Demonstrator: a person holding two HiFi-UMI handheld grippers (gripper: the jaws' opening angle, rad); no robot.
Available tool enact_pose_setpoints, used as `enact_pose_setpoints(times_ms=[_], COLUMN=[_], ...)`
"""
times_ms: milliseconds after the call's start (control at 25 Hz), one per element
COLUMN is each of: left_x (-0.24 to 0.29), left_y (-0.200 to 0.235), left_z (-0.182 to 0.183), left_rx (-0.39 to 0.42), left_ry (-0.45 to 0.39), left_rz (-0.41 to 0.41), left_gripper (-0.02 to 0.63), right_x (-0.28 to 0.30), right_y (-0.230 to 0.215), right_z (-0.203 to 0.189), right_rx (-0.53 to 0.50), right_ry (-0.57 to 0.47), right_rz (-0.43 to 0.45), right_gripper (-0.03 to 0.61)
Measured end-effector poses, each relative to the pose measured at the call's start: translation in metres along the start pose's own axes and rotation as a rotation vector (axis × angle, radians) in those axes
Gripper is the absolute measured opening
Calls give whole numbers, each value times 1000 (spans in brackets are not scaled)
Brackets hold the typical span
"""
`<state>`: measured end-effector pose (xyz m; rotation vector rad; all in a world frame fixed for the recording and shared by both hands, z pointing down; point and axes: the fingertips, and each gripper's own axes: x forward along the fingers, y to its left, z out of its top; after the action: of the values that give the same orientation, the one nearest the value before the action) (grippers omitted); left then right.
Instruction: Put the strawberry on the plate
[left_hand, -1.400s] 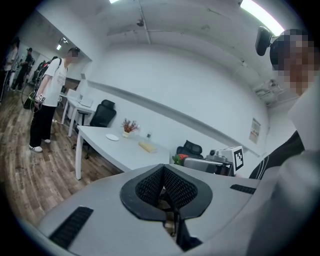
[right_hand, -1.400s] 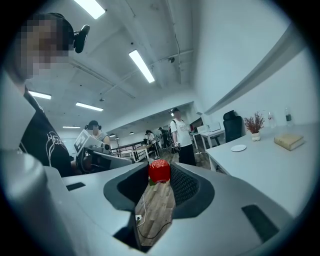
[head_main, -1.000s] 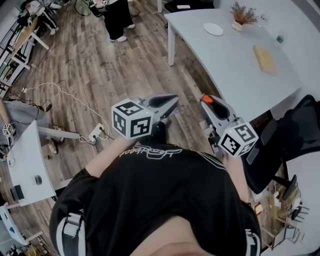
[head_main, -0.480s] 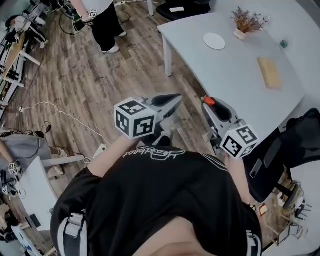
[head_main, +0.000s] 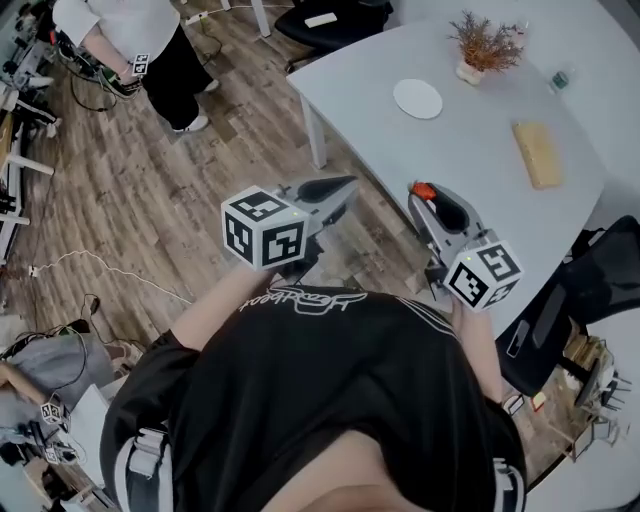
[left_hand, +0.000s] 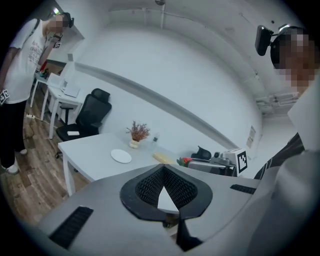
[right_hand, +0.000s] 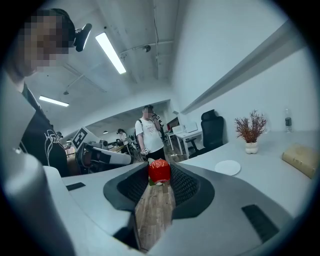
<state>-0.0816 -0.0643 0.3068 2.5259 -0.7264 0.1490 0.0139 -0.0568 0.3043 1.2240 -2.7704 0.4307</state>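
A small red strawberry (right_hand: 159, 170) with green leaves sits pinched at the tips of my right gripper (right_hand: 158, 179), which is shut on it. From the head view the strawberry (head_main: 422, 190) hangs just at the near edge of the white table (head_main: 470, 200). The round white plate (head_main: 417, 98) lies farther back on the table, to the left of a potted dried plant (head_main: 485, 45). My left gripper (head_main: 343, 187) is over the wooden floor beside the table's corner, its tips meeting with nothing between them (left_hand: 163, 168). The plate (left_hand: 121, 156) also shows in the left gripper view.
A yellow block (head_main: 538, 152) lies on the table to the right of the plate. Black office chairs stand at the table's far end (head_main: 330, 20) and at my right (head_main: 590, 290). A person (head_main: 140, 50) stands on the wooden floor at the upper left.
Both grippers have come closer to the table, side by side; the plate and table edge now lie nearer in the head view. The right gripper's hold on the strawberry is unchanged.
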Motion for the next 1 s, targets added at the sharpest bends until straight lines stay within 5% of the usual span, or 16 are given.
enact_pose_setpoints(times_ms=[560, 1000], left_x=[54, 132], left_y=[63, 118], left_z=[8, 41], left_rx=[-39, -83], left_ry=[30, 57], left_rz=[-33, -8], left_gripper=[6, 6], right_x=[43, 89], right_y=[-59, -148], right_z=[3, 21], right_rx=[-36, -17], right_ry=[22, 47], right_rz=[-73, -64], right_gripper=[127, 127])
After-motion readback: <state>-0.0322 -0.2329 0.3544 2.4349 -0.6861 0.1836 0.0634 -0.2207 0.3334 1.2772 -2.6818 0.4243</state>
